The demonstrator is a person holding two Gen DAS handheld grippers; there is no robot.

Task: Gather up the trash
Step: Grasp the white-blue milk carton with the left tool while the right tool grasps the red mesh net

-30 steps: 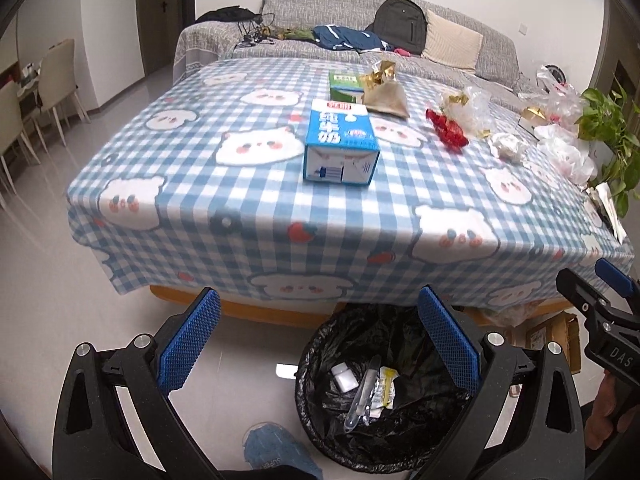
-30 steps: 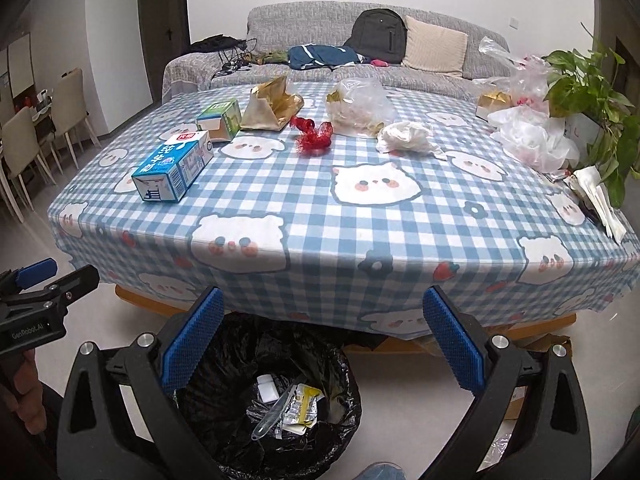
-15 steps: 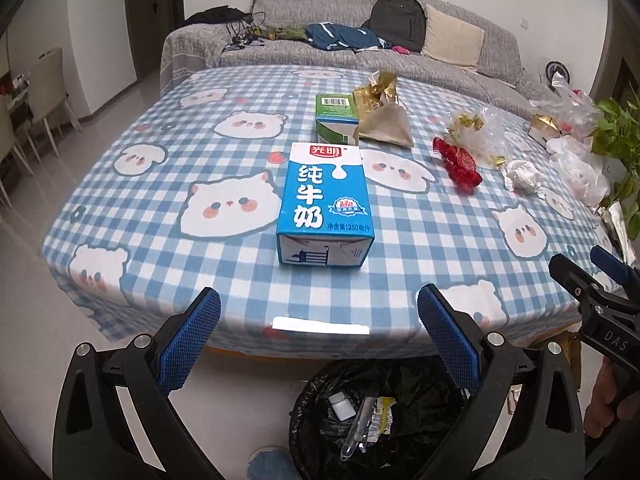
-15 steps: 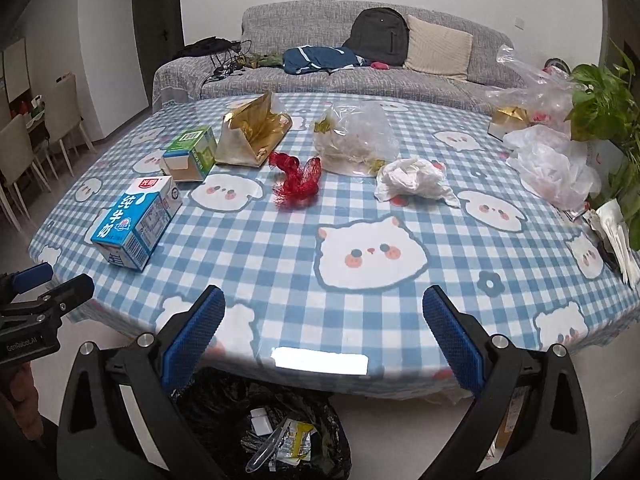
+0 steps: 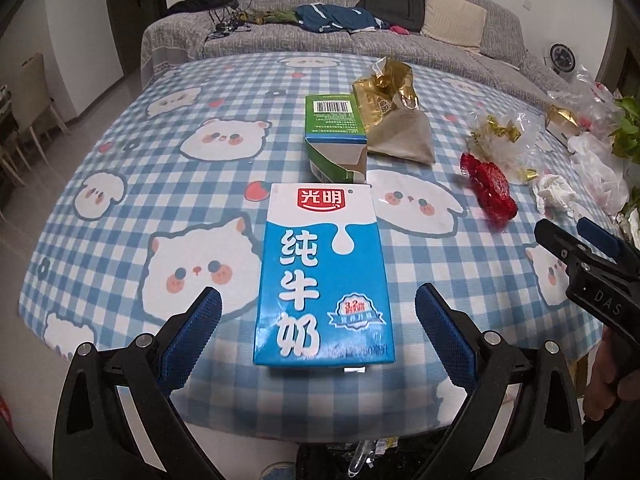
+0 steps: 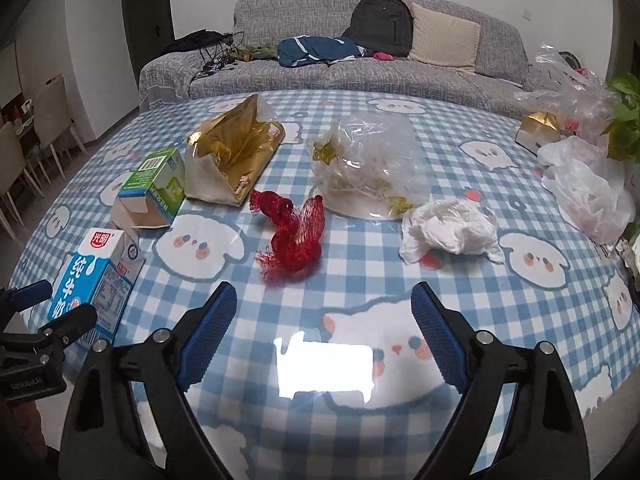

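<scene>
A blue milk carton (image 5: 324, 276) lies flat near the table's front edge, right in front of my open, empty left gripper (image 5: 318, 322), whose fingers straddle its near end. The carton also shows in the right wrist view (image 6: 96, 280). My right gripper (image 6: 324, 316) is open and empty above the table, just short of a red mesh net (image 6: 294, 236). Behind lie a green carton (image 6: 154, 188), a gold foil bag (image 6: 236, 156), a clear plastic bag (image 6: 368, 164) and a crumpled white tissue (image 6: 448, 230).
The checked tablecloth (image 6: 360, 420) covers a round table. The black trash bin's top (image 5: 360, 462) peeks out below the table's front edge. White plastic bags (image 6: 588, 196) and a plant (image 6: 624, 124) sit at the right. A sofa (image 6: 360, 64) stands behind.
Both grippers have risen from the trash bin and moved forward over the table. The left one has closed in on the blue milk carton, the right one on the red net.
</scene>
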